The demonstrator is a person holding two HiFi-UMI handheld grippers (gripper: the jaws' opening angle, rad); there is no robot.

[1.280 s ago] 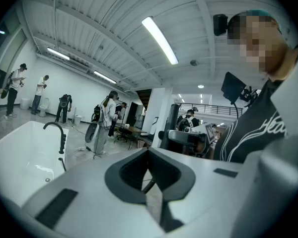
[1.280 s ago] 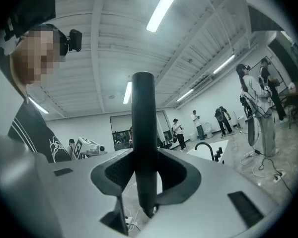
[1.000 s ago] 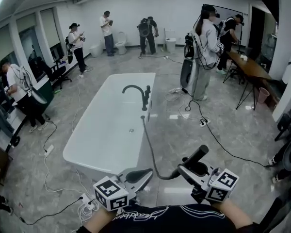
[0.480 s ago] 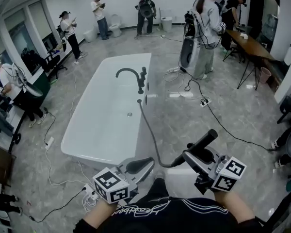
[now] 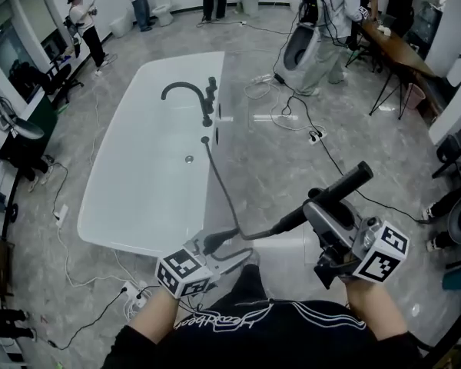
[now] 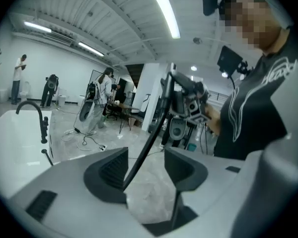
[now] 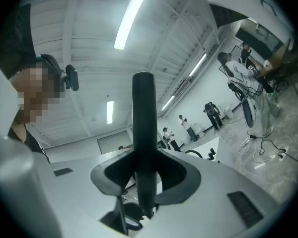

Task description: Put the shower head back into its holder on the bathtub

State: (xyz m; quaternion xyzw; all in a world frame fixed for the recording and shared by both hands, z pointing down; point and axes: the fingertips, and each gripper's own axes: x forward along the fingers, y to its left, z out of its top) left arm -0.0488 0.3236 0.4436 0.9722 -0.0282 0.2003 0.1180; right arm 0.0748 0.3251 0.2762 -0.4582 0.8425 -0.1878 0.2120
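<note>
Shower head point(image 5: 339, 188) is lower right in the head view, clamped mid-handle by the right hand-held gripper point(image 5: 319, 206). Its long axis slants lower left to upper right, and the free end points upper right, away from the bathtub point(image 5: 138, 175). The fittings by the faucet point(image 5: 186, 92), probably the holder, lie up-left, well apart. The left hand-held gripper point(image 5: 219, 246) jaws have just been opening and stand wide, with the hose point(image 5: 223, 191) loose between them. Likely the right hand carries.

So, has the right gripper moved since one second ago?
Yes. In the head view the right gripper, holding the shower head, went right, farther from the bathtub.
</note>
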